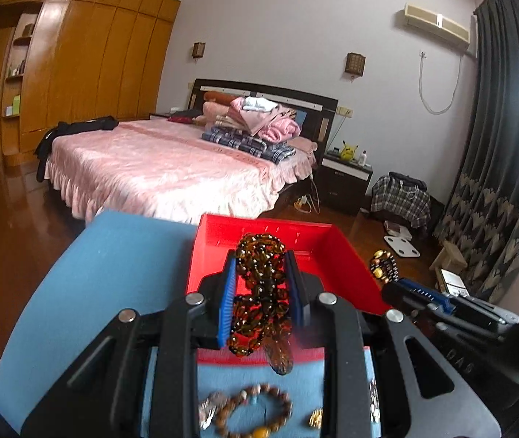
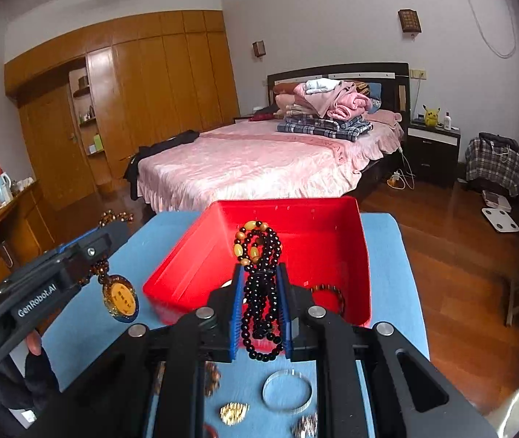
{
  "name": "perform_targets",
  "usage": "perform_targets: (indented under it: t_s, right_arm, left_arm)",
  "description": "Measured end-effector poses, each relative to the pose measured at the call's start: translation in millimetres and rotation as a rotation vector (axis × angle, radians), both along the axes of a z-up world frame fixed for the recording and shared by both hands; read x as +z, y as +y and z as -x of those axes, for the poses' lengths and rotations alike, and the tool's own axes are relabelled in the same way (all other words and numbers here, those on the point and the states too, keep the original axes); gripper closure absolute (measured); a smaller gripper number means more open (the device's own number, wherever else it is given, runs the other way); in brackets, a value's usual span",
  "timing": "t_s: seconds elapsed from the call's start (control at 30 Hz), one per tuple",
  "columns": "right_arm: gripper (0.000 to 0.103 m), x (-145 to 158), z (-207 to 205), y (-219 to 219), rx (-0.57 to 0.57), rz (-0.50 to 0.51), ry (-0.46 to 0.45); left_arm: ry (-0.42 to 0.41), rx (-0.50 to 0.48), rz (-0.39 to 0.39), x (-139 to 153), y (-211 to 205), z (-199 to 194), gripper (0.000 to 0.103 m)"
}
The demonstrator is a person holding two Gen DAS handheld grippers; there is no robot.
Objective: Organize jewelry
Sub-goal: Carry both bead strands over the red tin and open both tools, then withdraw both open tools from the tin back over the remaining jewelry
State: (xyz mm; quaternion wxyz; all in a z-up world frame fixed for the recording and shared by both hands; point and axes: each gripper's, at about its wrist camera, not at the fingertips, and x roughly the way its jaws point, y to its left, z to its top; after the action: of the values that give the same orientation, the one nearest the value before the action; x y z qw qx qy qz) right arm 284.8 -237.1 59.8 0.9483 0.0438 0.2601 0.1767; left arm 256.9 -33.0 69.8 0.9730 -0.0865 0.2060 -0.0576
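Both tools point level toward the red bin (image 2: 318, 233): left tool (image 1: 261, 284) clenches an amber necklace (image 1: 259, 292), right tool (image 2: 261, 303) a black bead strand (image 2: 261, 292).

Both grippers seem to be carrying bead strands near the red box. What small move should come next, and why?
Probably carry each strand forward over the red box and open. The left gripper clamps an amber bead necklace, the right gripper a black bead strand; both bundles hang at the box's near edge.
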Motion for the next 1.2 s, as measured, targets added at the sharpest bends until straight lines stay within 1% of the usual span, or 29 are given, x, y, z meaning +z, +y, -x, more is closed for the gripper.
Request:
perform_targets:
  t_s: [0.13,0.27,0.43,0.5,0.53,0.57,0.6,0.63,0.67,0.7,0.77,0.8,0.83,0.87,0.9,0.93,0.97,1.0,1.03,1.1,1.2]
  right_arm:
    - [0.086,-3,-27,2,-0.007,0.001,0.011]
    - [0.086,-13,-54,5,-0.009,0.013,0.03]
    - [0.086,-33,-78,8,-0.019,0.032,0.062]
    - [0.083,-43,-88,9,-0.019,0.034,0.088]
    - [0.08,-45,-90,9,-0.019,0.04,0.094]
    - [0.066,-46,-90,10,-0.027,0.054,0.088]
    - [0.058,-46,-87,11,-0.033,0.063,0.072]
    - [0.057,-45,-85,10,-0.036,0.062,0.059]
    - [0.054,-45,-83,10,-0.04,0.058,0.053]
    - [0.049,-44,-80,6,-0.05,0.046,0.052]
    - [0.044,-43,-76,2,-0.059,0.027,0.049]
    - [0.038,-42,-70,-1,-0.066,0.025,0.042]
    - [0.034,-41,-65,-3,-0.076,0.029,0.033]
    - [0.026,-38,-60,-5,-0.09,0.032,0.025]
    - [0.022,-37,-52,-8,-0.104,0.029,0.015]
    - [0.021,-36,-47,-10,-0.109,0.022,0.009]
    - [0.017,-35,-39,-12,-0.116,0.016,0.006]
    - [0.015,-35,-30,-15,-0.127,0.011,0.004]
    - [0.014,-35,-25,-16,-0.136,0.007,0.001]
    - [0.014,-36,-5,-18,-0.142,-0.009,-0.004]
    - [0.014,-40,16,-18,-0.144,-0.002,-0.007]
  left_arm:
    - [-0.014,-0.013,-0.001,3,-6,-26,0.079]
    - [0.008,-0.024,-0.005,-4,-5,-52,0.079]
    - [0.086,-0.029,-0.007,-25,-2,-83,0.079]
    - [0.132,-0.032,0.001,-35,4,-94,0.078]
    - [0.145,-0.033,0.007,-39,7,-96,0.075]
    - [0.153,-0.03,0.011,-41,10,-97,0.072]
    - [0.15,-0.026,0.013,-42,13,-96,0.07]
    - [0.143,-0.02,0.009,-42,16,-94,0.062]
    - [0.138,-0.016,0.007,-41,18,-93,0.051]
    - [0.13,-0.008,0.007,-40,20,-90,0.048]
    - [0.118,-0.005,0.01,-35,27,-82,0.044]
    - [0.113,-0.004,0.004,-33,29,-77,0.041]
    - [0.11,0.002,-0.005,-31,31,-73,0.034]
    - [0.105,0.009,-0.015,-30,35,-67,0.027]
    - [0.099,0.019,-0.023,-28,40,-58,0.024]
    - [0.097,0.021,-0.027,-27,43,-52,0.02]
    - [0.094,0.026,-0.033,-26,47,-44,0.017]
    - [0.093,0.036,-0.042,-25,51,-36,0.017]
    - [0.093,0.041,-0.047,-25,55,-29,0.015]
    - [0.096,0.045,-0.055,-26,61,-14,0.014]
    - [0.119,0.062,-0.09,-35,68,10,0.014]
